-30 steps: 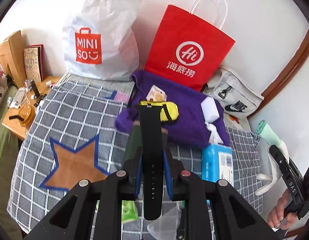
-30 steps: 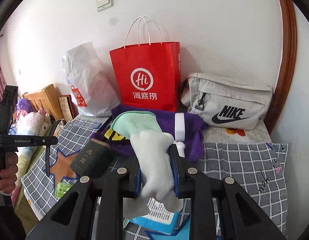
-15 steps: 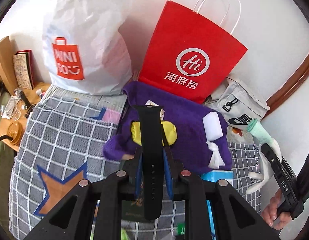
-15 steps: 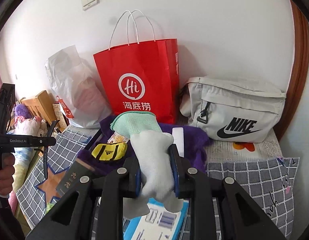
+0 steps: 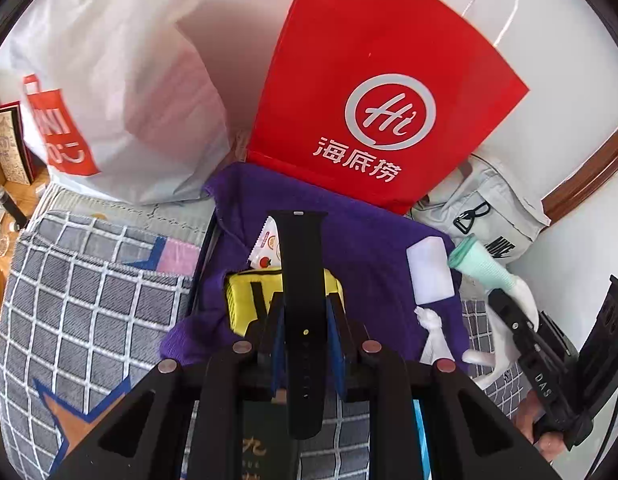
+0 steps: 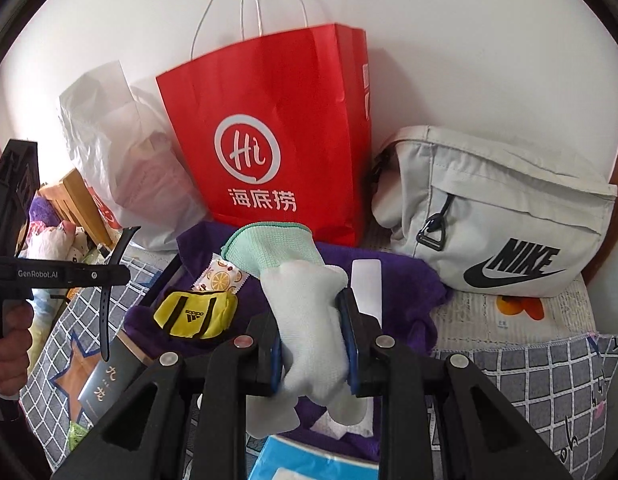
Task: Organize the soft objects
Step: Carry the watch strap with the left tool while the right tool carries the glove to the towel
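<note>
Left wrist view: left claw [image 5: 305, 336] pinches a smooth black strap [image 5: 301, 280]; right claw [image 6: 313, 350] squeezes a knitted white glove [image 6: 309, 320].

A red bag [image 6: 277, 140], white bag [image 6: 121, 152] and grey bag [image 6: 497, 216] wall off the back of the bed. The purple cloth [image 6: 393, 280] before them is crowded by a yellow pouch [image 6: 195, 314] and packet [image 6: 223, 278]. Checked bedding [image 6: 549, 376] at the right lies open
</note>
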A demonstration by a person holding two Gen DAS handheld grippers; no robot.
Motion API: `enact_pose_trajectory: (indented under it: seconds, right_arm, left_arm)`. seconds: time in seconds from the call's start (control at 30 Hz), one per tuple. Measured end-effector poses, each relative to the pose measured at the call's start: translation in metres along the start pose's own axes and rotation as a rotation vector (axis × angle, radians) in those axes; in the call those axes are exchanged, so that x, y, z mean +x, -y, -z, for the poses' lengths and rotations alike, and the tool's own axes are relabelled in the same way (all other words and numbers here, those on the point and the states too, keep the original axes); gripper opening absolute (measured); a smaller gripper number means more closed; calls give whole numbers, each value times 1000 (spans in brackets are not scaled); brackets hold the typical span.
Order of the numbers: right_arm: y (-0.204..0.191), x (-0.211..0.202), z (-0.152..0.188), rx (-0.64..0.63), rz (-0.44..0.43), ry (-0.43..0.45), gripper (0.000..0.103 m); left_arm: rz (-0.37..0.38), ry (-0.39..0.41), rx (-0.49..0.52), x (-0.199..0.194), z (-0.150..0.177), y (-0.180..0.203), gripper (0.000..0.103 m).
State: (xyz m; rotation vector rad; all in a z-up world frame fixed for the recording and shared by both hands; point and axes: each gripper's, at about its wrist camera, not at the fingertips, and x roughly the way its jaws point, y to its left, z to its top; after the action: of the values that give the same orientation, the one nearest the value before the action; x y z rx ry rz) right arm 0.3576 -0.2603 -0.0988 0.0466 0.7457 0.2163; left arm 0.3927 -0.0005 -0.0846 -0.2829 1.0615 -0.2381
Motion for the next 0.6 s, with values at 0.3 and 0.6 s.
enact_pose_trajectory:
  seconds: [0.3,0.6]
  right_arm:
    - [2,36,3,-15,-8,-60,24]
    - [6,61,6,-19,-15,-115,25]
  left_arm:
    - [7,-37,-5,35,-14,-4,19]
    - [13,-85,-15,69,-21,-5,19]
